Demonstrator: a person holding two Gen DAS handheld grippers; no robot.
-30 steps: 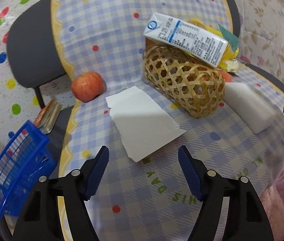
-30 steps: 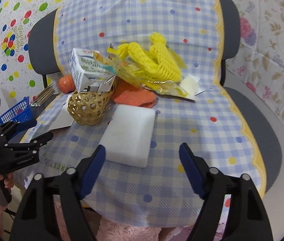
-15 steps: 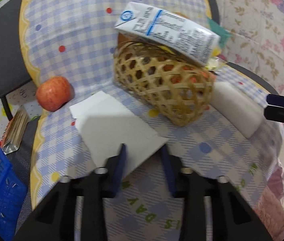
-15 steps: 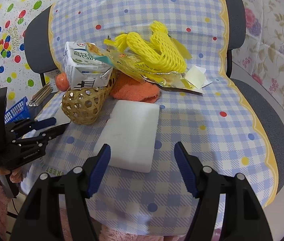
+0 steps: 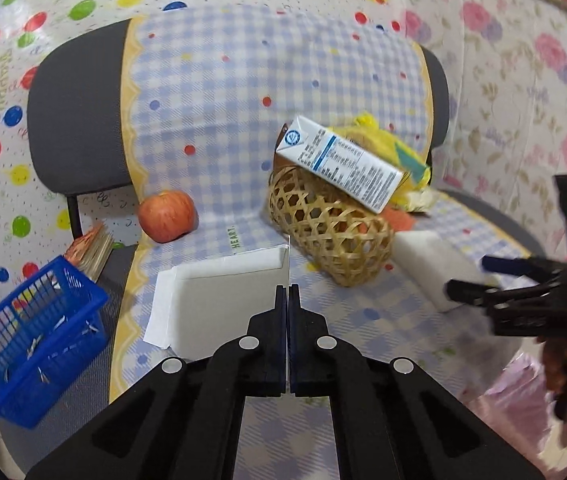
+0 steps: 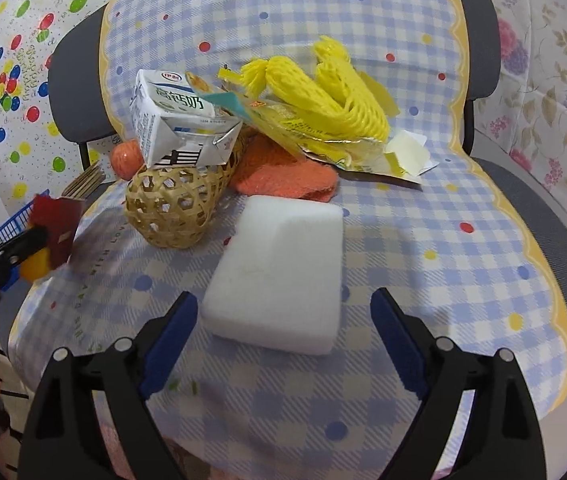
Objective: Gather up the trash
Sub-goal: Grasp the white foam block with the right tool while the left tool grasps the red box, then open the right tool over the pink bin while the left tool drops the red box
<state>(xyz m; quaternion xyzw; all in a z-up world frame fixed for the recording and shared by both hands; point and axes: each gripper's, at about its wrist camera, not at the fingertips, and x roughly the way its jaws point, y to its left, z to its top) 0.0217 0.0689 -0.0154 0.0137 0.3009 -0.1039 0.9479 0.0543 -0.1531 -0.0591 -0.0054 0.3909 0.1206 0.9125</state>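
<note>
Pickup step: left gripper [image 5: 287, 294] jaws are pinching the flattened card [image 5: 223, 300] off the chair seat's left edge, needing transfer to a bin, while right gripper [image 6: 283, 334] jaws are opening around the untouched white foam block [image 6: 283, 272].

Woven bamboo basket [image 5: 329, 232]; matt foam block [image 6: 279, 272]; glossy paper carton [image 5: 343, 164]; plastic crate [image 5: 31, 344].

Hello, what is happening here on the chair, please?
A person is collecting trash from a cloth-covered chair with two tools. The left hand-held gripper is shut on a flattened white card, lifting its edge. The right hand-held gripper is opening around a white foam block, not yet gripping it. A blue basket waits beside the chair.
</note>
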